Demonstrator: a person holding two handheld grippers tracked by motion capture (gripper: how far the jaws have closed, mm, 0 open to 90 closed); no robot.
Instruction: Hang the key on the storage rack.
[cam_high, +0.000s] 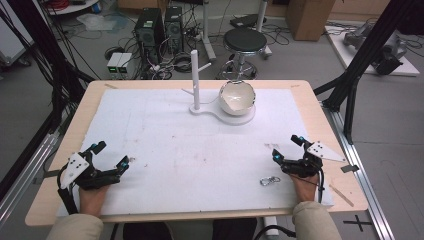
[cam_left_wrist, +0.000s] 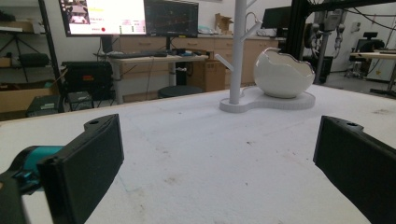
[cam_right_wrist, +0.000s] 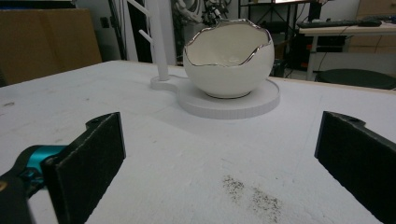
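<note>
A white egg-shaped bowl (cam_high: 237, 97) with a jagged silver rim sits on a white base (cam_high: 239, 118) at the table's far middle; a white branched stand (cam_high: 195, 80) rises from the same base. The bowl (cam_left_wrist: 282, 73) (cam_right_wrist: 228, 65) looks empty. A small metal clasp (cam_high: 269, 180) lies on the white mat just left of my right gripper (cam_high: 288, 148). My left gripper (cam_high: 110, 154) rests near the front left, open, nothing between its jaws (cam_left_wrist: 215, 158). My right gripper (cam_right_wrist: 219, 158) is also open and empty, facing the bowl.
A white foam mat (cam_high: 175, 150) covers most of the wooden table (cam_high: 80, 115). Beyond the far edge stand a black stool (cam_high: 244, 42), computer towers (cam_high: 150, 30) and cables. Black frame posts (cam_high: 357, 60) stand at the right.
</note>
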